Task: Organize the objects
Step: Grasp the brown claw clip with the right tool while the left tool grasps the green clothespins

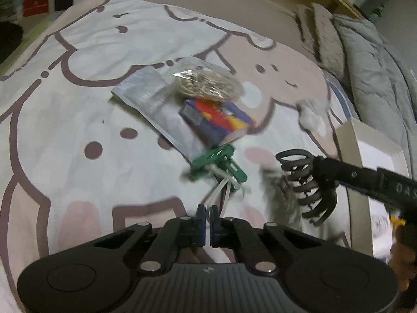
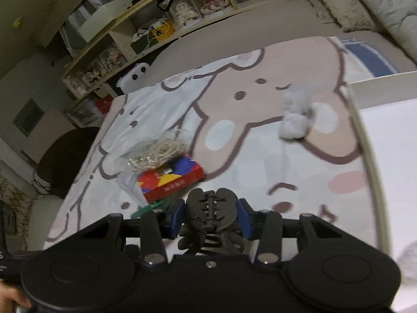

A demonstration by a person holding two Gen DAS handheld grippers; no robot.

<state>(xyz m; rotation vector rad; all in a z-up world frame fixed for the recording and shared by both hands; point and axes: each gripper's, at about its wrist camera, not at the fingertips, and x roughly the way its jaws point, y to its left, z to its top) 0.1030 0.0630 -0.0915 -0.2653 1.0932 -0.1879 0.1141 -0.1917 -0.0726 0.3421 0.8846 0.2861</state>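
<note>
1. Support surface: a bed covered by a cartoon-print blanket [image 1: 78,120] in pink, white and brown.
2. A silver foil pouch [image 1: 159,109] lies flat near the blanket's centre.
3. Green clothes pegs [image 1: 219,163] lie just beside the pouch.
4. A white fluffy item [image 2: 295,120] lies well apart.
5. A white box [image 1: 365,151] rests at the blanket's edge.

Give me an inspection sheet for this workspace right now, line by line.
Surface: cartoon-print blanket over a bed.
Job's things: black hair clip in the right claw; colourful box, bagged cord, green clips, white fluffy item; white box at the edge.
Clutter: flat pouch under the box.
Grippers: left claw nearly shut, holding nothing visible.
Cables: nothing seen.
Surroundings: shelving, grey bedding.
</note>
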